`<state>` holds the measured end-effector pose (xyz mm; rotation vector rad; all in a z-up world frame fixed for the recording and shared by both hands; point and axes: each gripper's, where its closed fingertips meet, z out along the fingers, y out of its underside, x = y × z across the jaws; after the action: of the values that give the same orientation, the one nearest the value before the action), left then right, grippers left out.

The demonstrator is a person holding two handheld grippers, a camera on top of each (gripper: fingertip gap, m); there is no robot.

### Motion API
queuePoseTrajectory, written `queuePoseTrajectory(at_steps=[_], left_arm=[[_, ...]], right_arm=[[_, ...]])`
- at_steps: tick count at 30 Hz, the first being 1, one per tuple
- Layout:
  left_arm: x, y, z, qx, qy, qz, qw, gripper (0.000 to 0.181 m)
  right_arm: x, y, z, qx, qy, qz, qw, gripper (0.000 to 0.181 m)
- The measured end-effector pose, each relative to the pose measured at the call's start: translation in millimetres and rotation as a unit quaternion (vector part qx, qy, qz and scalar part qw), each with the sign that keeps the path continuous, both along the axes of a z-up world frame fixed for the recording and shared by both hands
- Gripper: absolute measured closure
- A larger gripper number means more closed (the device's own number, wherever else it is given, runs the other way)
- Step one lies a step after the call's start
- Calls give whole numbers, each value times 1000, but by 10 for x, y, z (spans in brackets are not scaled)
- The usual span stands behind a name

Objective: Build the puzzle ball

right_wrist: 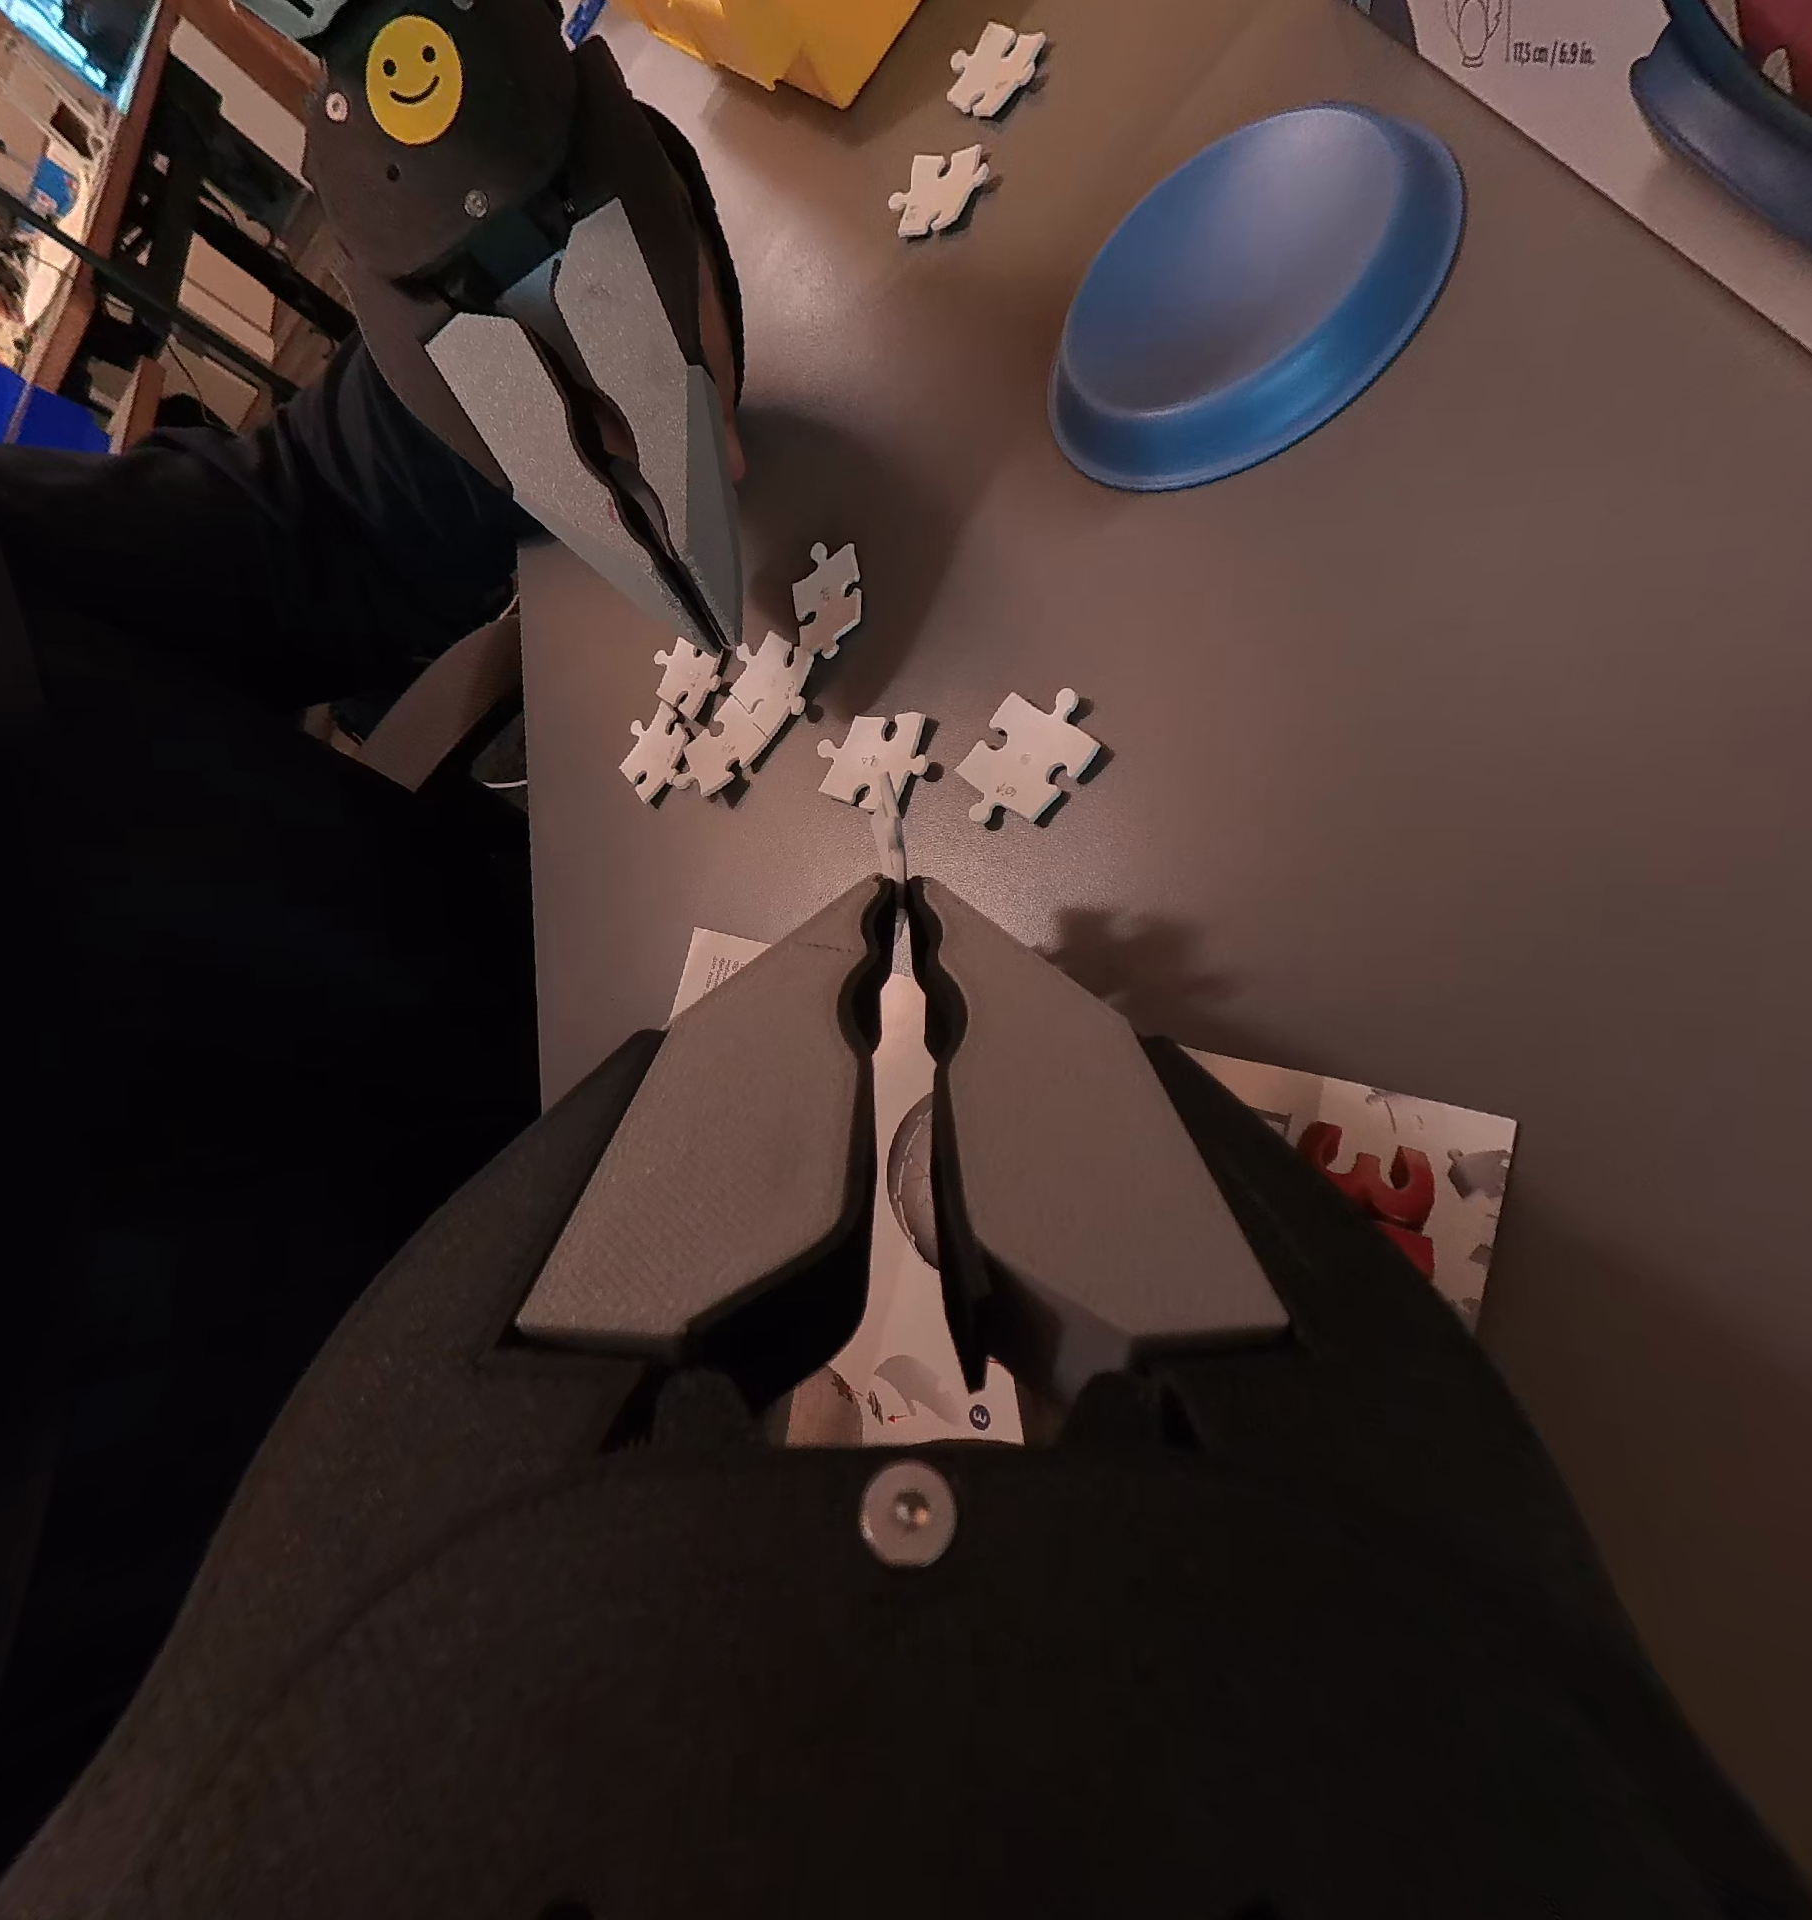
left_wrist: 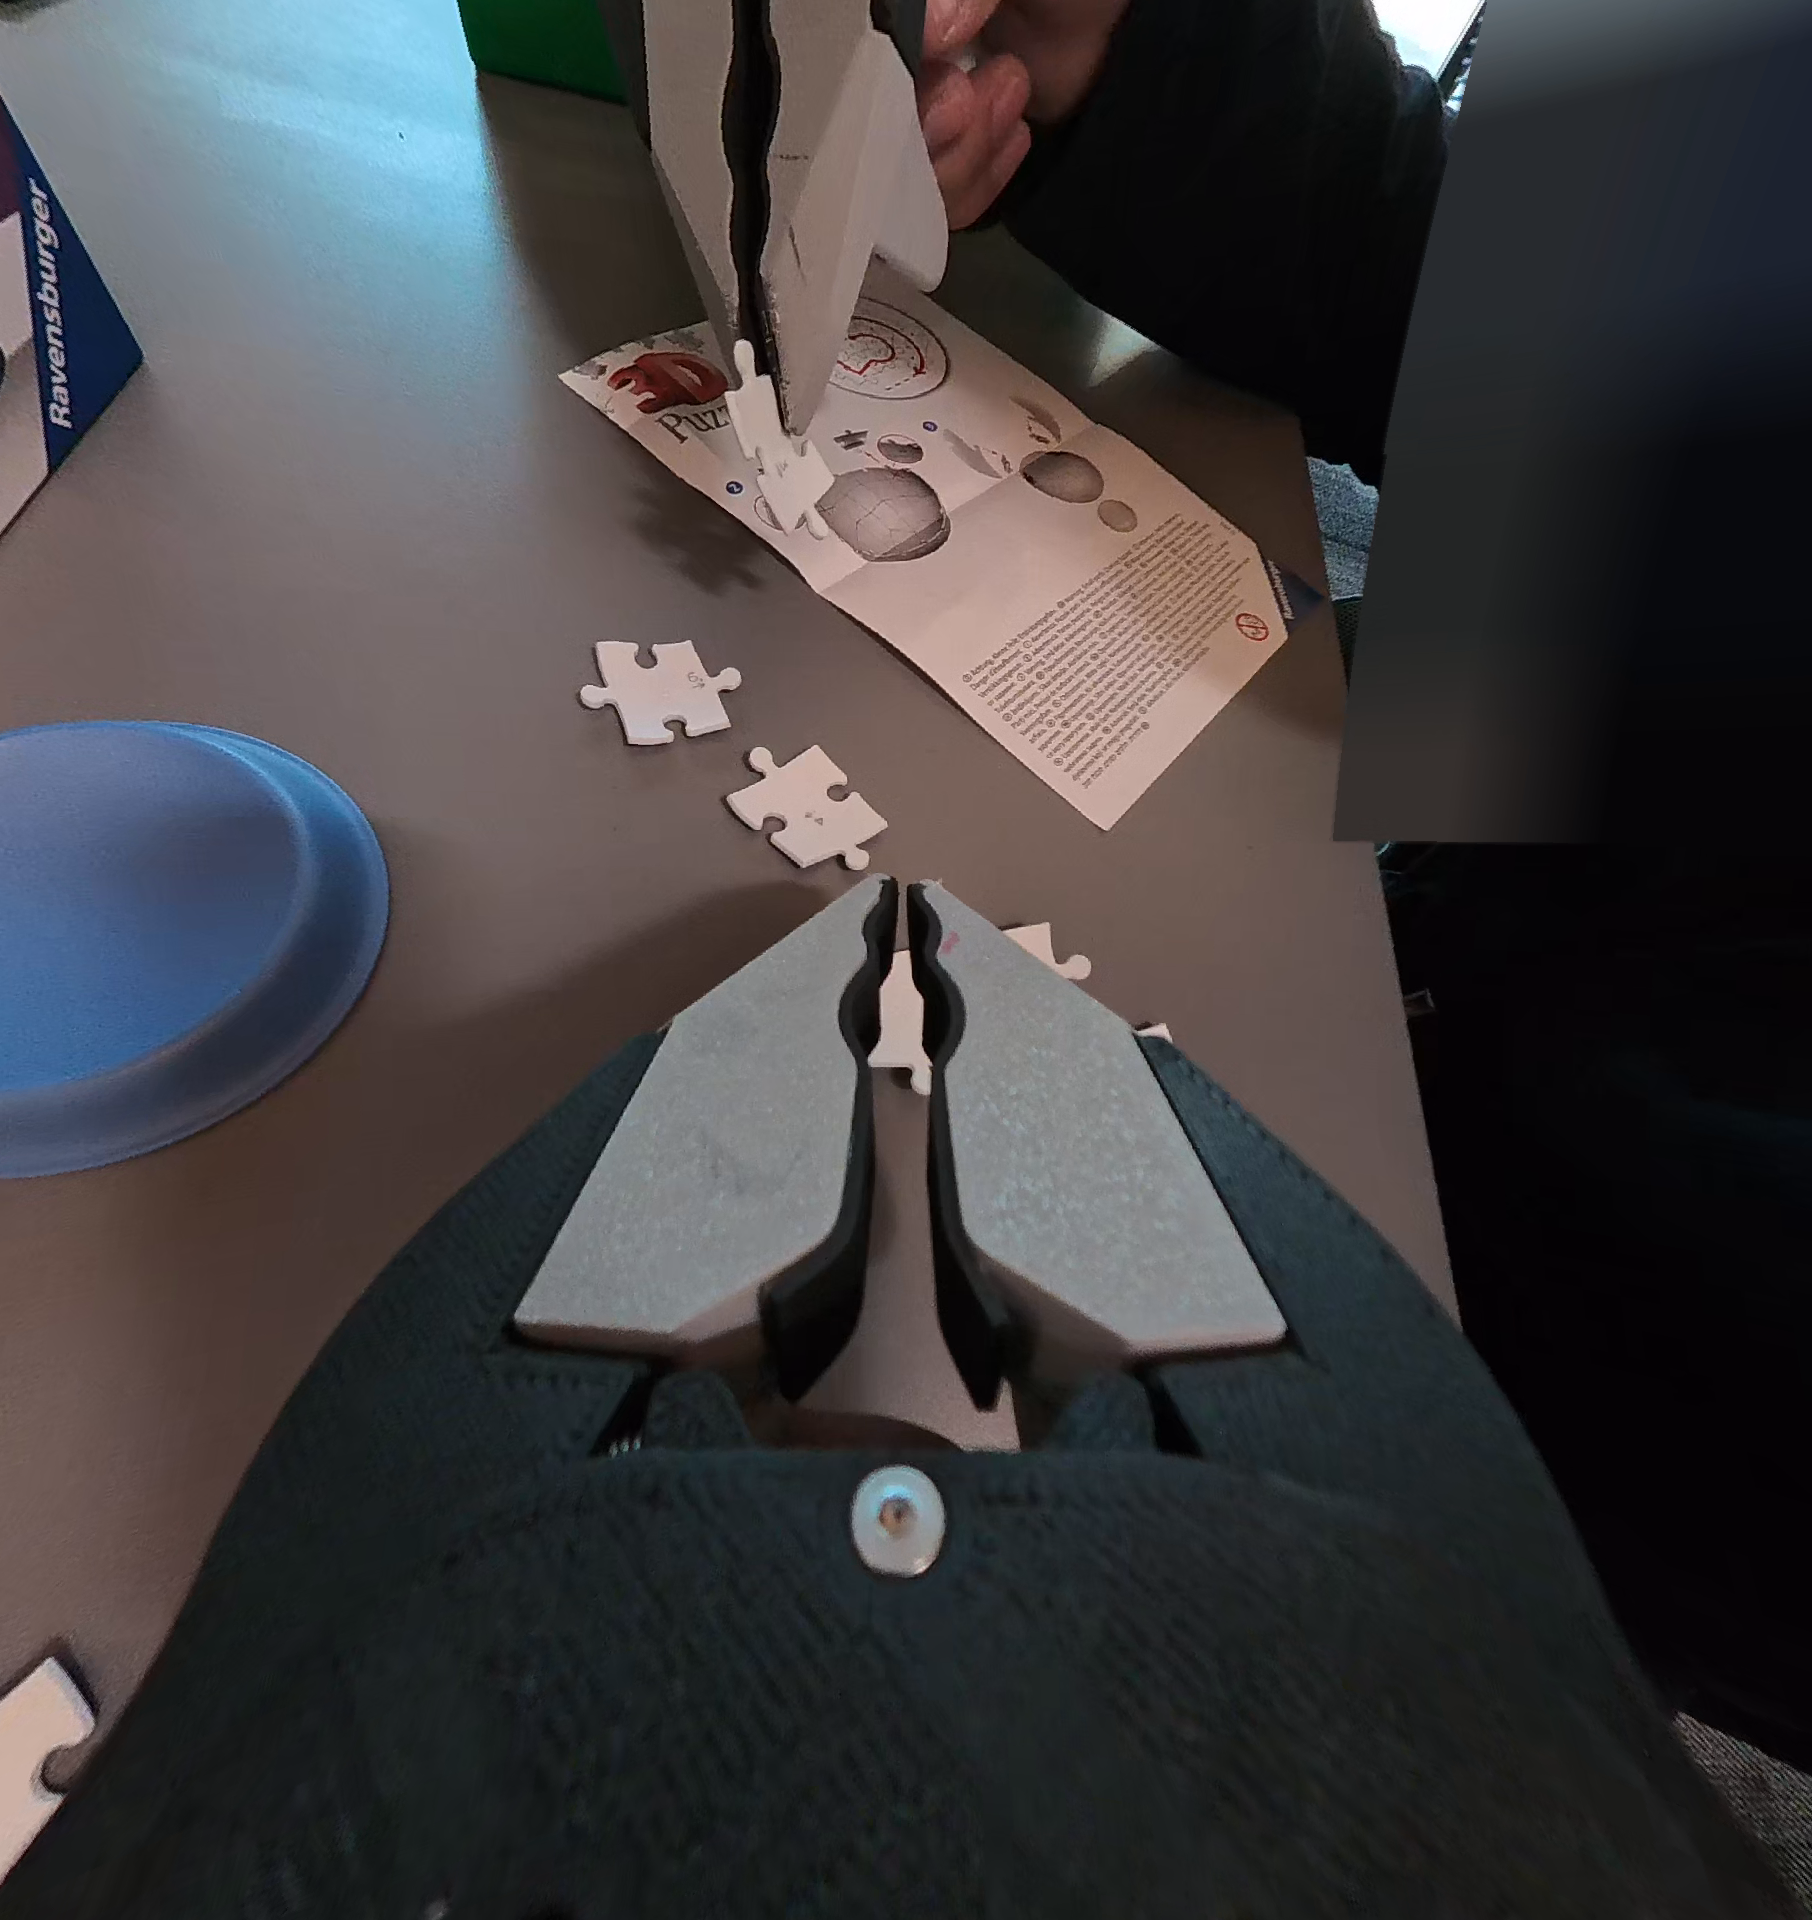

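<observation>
My right gripper (right_wrist: 902, 883) is shut on a small strip of joined white puzzle pieces (left_wrist: 777, 457). It holds them hanging above the instruction leaflet (left_wrist: 1037, 603); in the right wrist view the strip shows edge-on (right_wrist: 889, 831). My left gripper (left_wrist: 902, 888) is shut with nothing visible between its tips. It is low over a cluster of white pieces (right_wrist: 725, 717) near the table edge, and it also shows in the right wrist view (right_wrist: 715, 634). Two loose pieces (left_wrist: 663, 691) (left_wrist: 808, 805) lie between the grippers.
A blue dish (left_wrist: 154, 935) sits upside down on the grey table (left_wrist: 362, 468). The puzzle box (left_wrist: 29, 312) stands behind it. Two more pieces (right_wrist: 995, 68) (right_wrist: 938, 192) lie by a yellow object (right_wrist: 808, 42). Another piece (left_wrist: 8, 1756) lies near me. The table edge (right_wrist: 528, 831) runs beside the cluster. Some 11 centimeters of space lies between my two pairs of fingers.
</observation>
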<state>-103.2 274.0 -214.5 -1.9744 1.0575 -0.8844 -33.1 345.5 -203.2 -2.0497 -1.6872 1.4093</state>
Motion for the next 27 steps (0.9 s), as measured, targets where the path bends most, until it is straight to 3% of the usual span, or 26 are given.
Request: queuePoseTrajectory(at_steps=[15,23,27], left_arm=[[23,60,26,4,-6,13,1000,181],[109,165,111,-10,-49,42,998,177],[139,207,191,-27,-88,51,994,166]], right_arm=[[-29,-60,-39,-4,-5,9,1000,181],[-155,-361,-53,-24,-2,55,998,181],[-227,-512,-100,-32,-8,76,997,181]])
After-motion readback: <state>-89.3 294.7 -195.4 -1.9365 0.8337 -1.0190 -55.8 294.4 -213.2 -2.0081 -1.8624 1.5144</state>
